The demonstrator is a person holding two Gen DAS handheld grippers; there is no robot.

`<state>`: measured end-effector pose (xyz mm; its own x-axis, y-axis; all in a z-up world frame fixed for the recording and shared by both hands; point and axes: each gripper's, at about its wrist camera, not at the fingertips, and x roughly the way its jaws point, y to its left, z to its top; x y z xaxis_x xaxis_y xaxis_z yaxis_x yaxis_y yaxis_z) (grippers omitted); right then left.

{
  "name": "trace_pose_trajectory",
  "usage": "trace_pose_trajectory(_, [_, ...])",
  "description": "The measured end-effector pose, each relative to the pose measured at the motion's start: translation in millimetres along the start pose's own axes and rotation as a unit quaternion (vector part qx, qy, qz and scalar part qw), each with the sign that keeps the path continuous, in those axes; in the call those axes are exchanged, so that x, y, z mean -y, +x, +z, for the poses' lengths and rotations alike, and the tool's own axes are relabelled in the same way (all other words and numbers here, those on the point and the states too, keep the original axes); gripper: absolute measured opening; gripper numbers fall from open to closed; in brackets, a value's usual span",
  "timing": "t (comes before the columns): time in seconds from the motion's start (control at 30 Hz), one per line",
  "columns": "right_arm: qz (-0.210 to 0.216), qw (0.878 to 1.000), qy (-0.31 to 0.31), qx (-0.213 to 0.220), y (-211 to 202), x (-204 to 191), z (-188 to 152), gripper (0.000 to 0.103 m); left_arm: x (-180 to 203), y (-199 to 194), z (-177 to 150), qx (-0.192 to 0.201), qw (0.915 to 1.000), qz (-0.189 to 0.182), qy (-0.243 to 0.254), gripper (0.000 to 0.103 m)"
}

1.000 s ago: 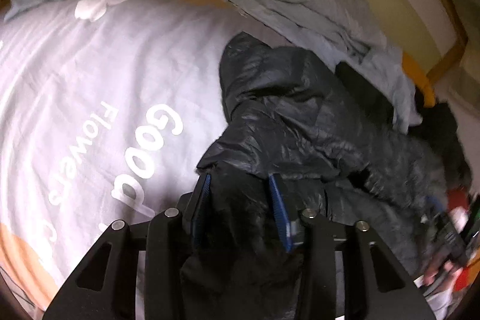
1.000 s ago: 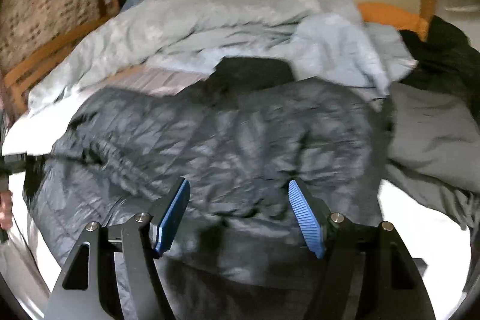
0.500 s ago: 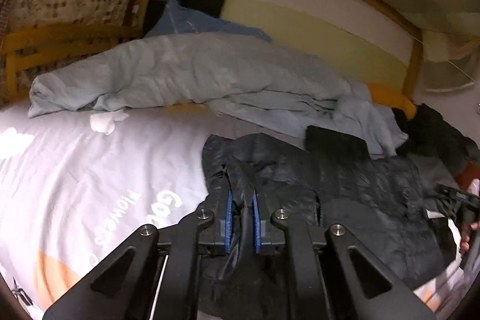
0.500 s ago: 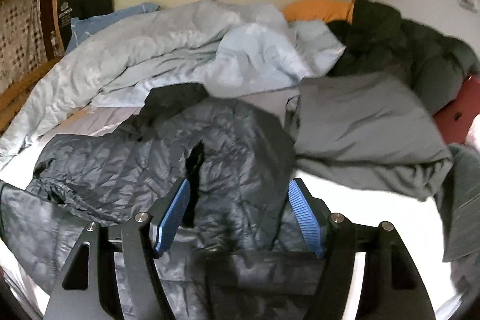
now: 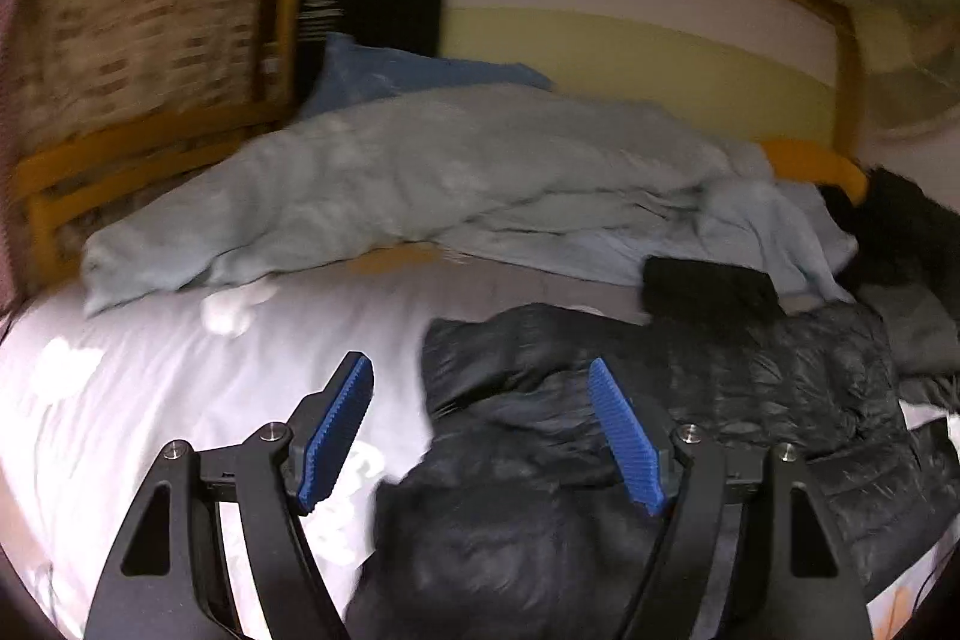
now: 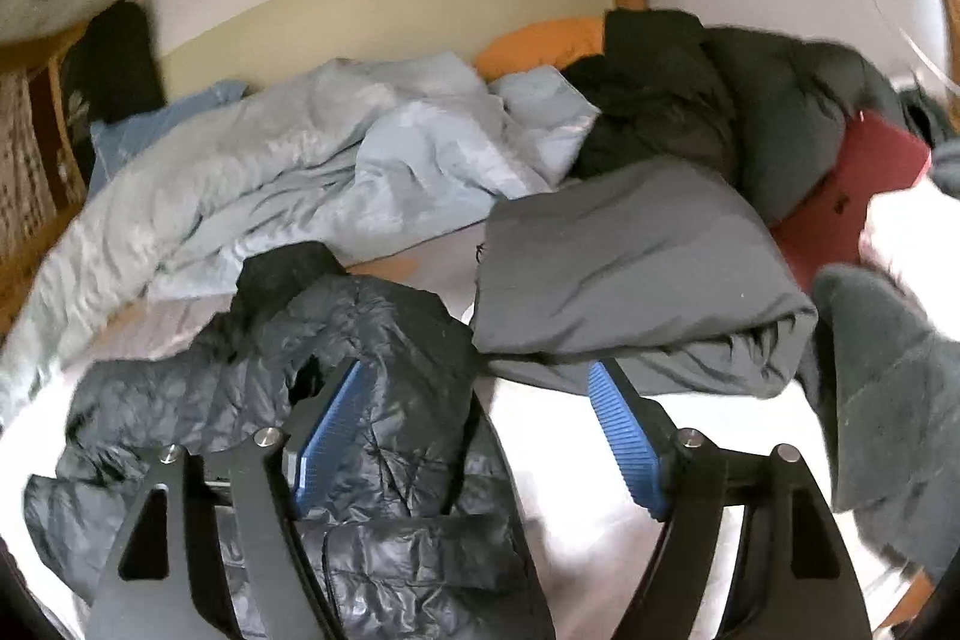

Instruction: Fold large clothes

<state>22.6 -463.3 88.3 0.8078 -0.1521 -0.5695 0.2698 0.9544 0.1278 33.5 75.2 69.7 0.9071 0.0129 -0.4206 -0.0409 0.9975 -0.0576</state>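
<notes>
Barely started imo; black quilted puffer jacket (image 5: 690,400) lies crumpled on the white bed sheet (image 5: 150,400); left gripper (image 5: 498,430) and right gripper (image 6: 480,436) both spread wide, holding nothing.

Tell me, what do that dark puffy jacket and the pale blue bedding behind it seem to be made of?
The dark puffy jacket looks like thin synthetic shell, probably nylon or polyester, over padding: it has a crinkly sheen and stitched quilt lines. The pale blue bedding looks like soft matte woven fabric, possibly cotton, with loose rumpled folds and no shine.
</notes>
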Motion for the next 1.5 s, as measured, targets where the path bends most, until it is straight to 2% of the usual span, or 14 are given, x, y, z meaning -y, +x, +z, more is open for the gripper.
trace_pose_trajectory(0.2, [-0.033, 0.999, -0.009, -0.016, 6, 7, -5, 0.078, 17, 61, 18, -0.081, 0.9962, -0.031, 0.011, 0.073])
trace_pose_trajectory(0.3, [-0.029, 0.999, -0.007, -0.031, 11, 9, -8, 0.078, 32, 75, 12, -0.096, 0.9933, -0.058, 0.027, 0.073])
trace_pose_trajectory(0.37, [-0.028, 0.999, -0.005, -0.035, 14, 8, -9, 0.078, 45, 82, 8, -0.103, 0.9923, -0.048, 0.050, 0.073])
trace_pose_trajectory(0.43, [-0.034, 0.999, -0.011, -0.038, 17, 7, -9, 0.078, 50, 88, 5, -0.101, 0.9935, -0.026, 0.046, 0.073])
trace_pose_trajectory(0.53, [-0.047, 0.998, -0.017, -0.041, 21, 7, -11, 0.079, 49, 91, -3, -0.106, 0.9925, -0.051, 0.033, 0.073])
trace_pose_trajectory(0.6, [-0.048, 0.998, -0.014, -0.045, 24, 7, -13, 0.085, 51, 97, -6, -0.115, 0.9910, -0.054, 0.043, 0.073])
trace_pose_trajectory(0.67, [-0.047, 0.997, -0.015, -0.056, 32, 6, -16, 0.085, 55, 102, -11, -0.119, 0.9900, -0.051, 0.056, 0.073])
trace_pose_trajectory(0.8, [-0.027, 0.996, -0.022, -0.082, 46, -7, -22, 0.085, 62, 113, -27, -0.144, 0.9869, -0.035, 0.064, 0.073])
trace_pose_trajectory(0.87, [0.009, 0.995, -0.026, -0.097, 49, -19, -26, 0.085, 65, 122, -39, -0.163, 0.9839, -0.016, 0.072, 0.073])
trace_pose_trajectory(0.93, [0.032, 0.993, -0.047, -0.101, 48, -33, -30, 0.085, 67, 131, -47, -0.179, 0.9811, -0.017, 0.071, 0.073])
trace_pose_trajectory(1.13, [0.035, 0.991, -0.054, -0.118, 55, -45, -39, 0.085, 60, 157, -63, -0.221, 0.9733, -0.035, 0.054, 0.073])
trace_pose_trajectory(1.3, [0.021, 0.992, -0.035, -0.116, 58, -31, -39, 0.085, 62, 158, -65, -0.221, 0.9726, -0.031, 0.064, 0.074])
trace_pose_trajectory(1.37, [0.043, 0.994, -0.004, -0.103, 56, -20, -39, 0.085, 62, 156, -64, -0.217, 0.9734, -0.032, 0.065, 0.074])
trace_pose_trajectory(1.5, [0.078, 0.989, 0.068, -0.105, 69, 7, -37, 0.085, 60, 150, -58, -0.197, 0.9766, -0.067, 0.053, 0.074])
